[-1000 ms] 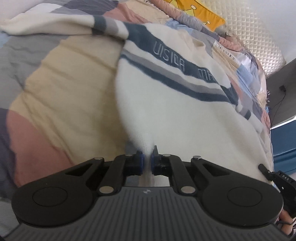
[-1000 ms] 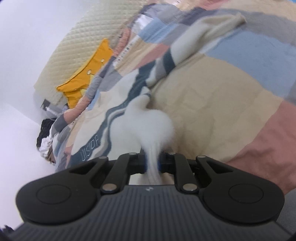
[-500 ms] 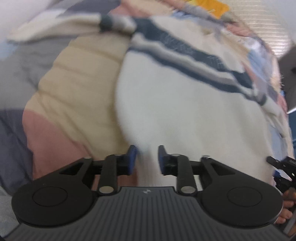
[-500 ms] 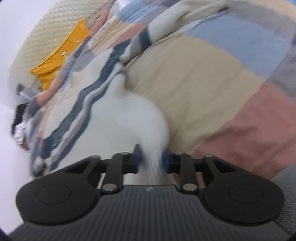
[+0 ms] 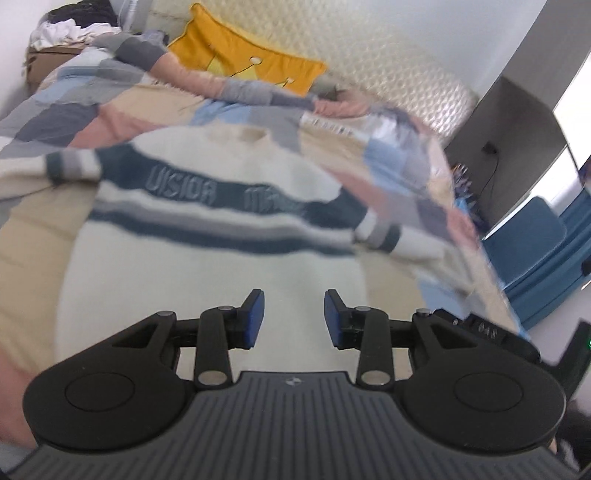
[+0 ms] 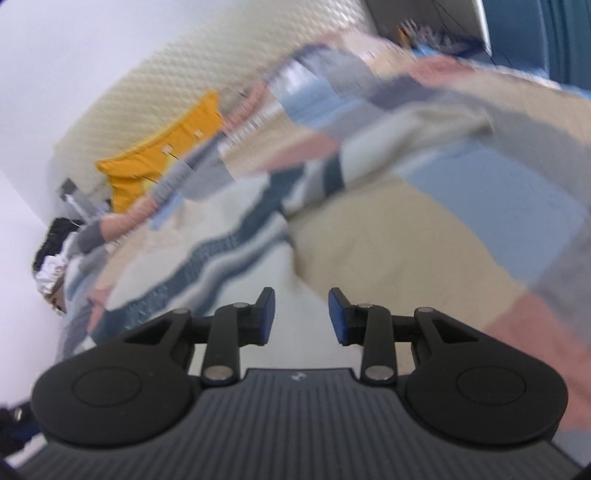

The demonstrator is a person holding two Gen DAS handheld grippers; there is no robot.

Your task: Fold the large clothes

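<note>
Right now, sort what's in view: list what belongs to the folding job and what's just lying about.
For the job:
- striped sweater, spread flat on the bed
- left claw, jaws opening, nothing between them
- right claw, open and empty

Lying about:
- patchwork quilt under the sweater
- yellow cushion
- heap of clothes
- blue chair

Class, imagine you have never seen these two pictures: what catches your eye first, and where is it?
A cream sweater with dark blue stripes lies spread flat on a patchwork quilt, filling the middle. A yellow cushion stands out against the headboard behind. In front, the left gripper and right gripper are open and empty.
</note>
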